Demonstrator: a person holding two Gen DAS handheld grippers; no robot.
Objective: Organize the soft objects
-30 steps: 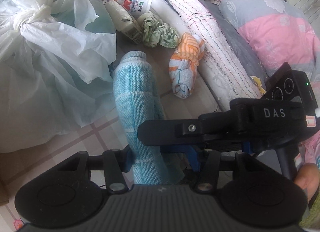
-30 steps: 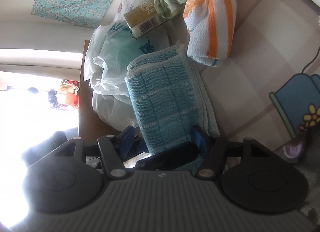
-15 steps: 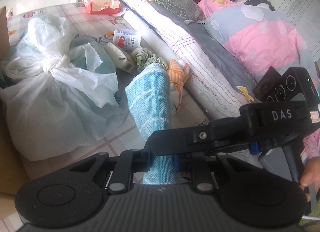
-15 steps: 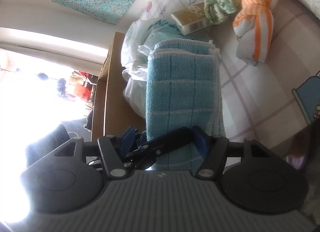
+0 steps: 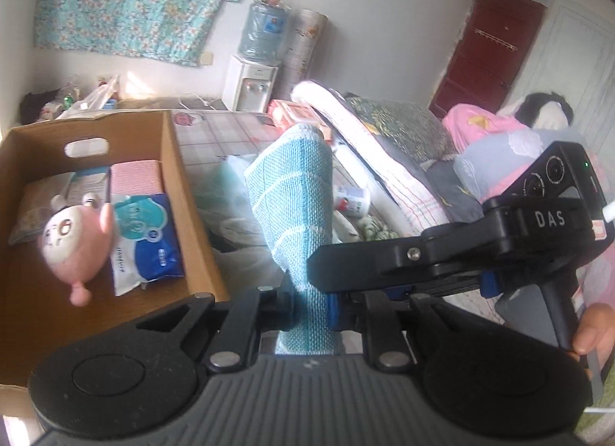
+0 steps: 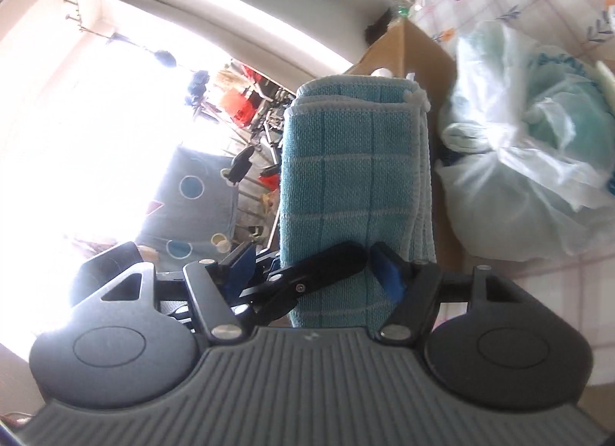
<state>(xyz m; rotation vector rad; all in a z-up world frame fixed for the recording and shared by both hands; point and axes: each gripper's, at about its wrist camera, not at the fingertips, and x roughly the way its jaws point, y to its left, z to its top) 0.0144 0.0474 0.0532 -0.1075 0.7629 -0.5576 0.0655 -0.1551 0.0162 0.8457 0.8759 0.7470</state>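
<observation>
Folded teal towel [image 5: 294,215], white grid lines, held up off the surface and standing roughly upright in both wrist views. Left gripper [image 5: 310,302] is clamped on the towel's lower end; its blue pads press the cloth from both sides. Right gripper [image 6: 334,273] also grips the same towel [image 6: 346,184] low down, one blue pad against the towel's right edge, the other side partly hidden by the left gripper's black finger crossing in front. In the left wrist view the right gripper's body marked "DAS" [image 5: 499,242] reaches in from the right, its black finger lying across the towel just above the left gripper's pads. A person's hand [image 5: 592,327] shows at the far right on that gripper's handle. Left of the towel sits an open cardboard box [image 5: 175,177] holding a pink plush toy [image 5: 73,242], a blue-and-white tissue pack [image 5: 144,238] and a pink folded cloth [image 5: 134,177]; the plush lies beside the tissue pack. Behind the towel, a knotted white plastic bag [image 6: 526,161] rests on the checked tablecloth [image 5: 223,131], just beside the box. Further right, a rolled white quilt [image 5: 369,150] and pink bedding [image 5: 484,127]. A water dispenser [image 5: 253,85] stands against the far wall under a floral teal curtain [image 5: 134,0].
</observation>
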